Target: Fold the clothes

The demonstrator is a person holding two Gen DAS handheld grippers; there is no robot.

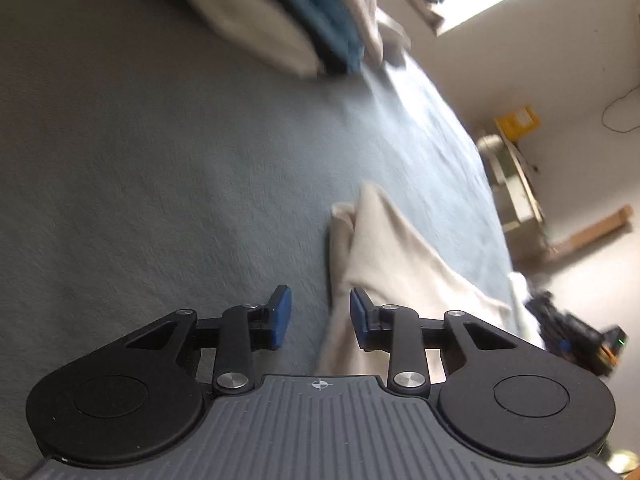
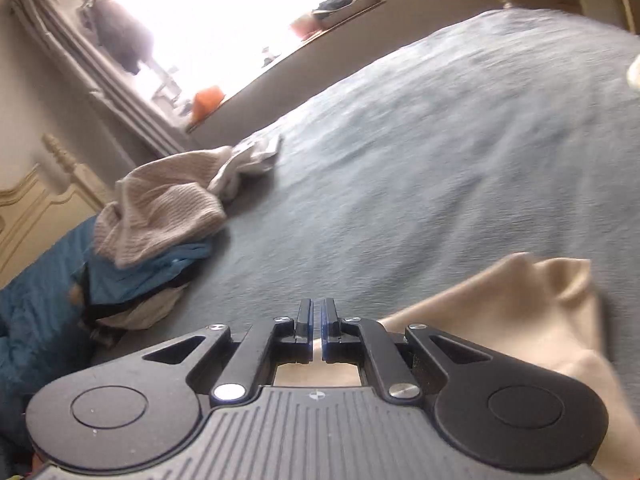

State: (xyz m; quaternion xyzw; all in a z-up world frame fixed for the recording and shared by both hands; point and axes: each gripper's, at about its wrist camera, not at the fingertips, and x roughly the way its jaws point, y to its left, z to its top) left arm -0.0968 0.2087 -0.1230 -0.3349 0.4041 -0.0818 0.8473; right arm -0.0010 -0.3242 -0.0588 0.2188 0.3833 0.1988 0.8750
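Ribbed grey gripper [image 1: 320, 318], cream garment [image 1: 400, 272], blue bedspread [image 1: 160, 160]

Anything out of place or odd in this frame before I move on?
Nothing is damaged or spilled. The cream garment lies bunched and creased on the blue bedspread, not yet flat. A loose heap of unfolded clothes sits at the bed's far end. Both views are motion-blurred.

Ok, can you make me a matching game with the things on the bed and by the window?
Things:
1. left tool
2. knitted jumper
3. windowsill object
4. bedcover

Match with:
A. orange
B. open
C. on top of the clothes pile
D. grey-blue

Pairs: 1-B, 2-C, 3-A, 4-D
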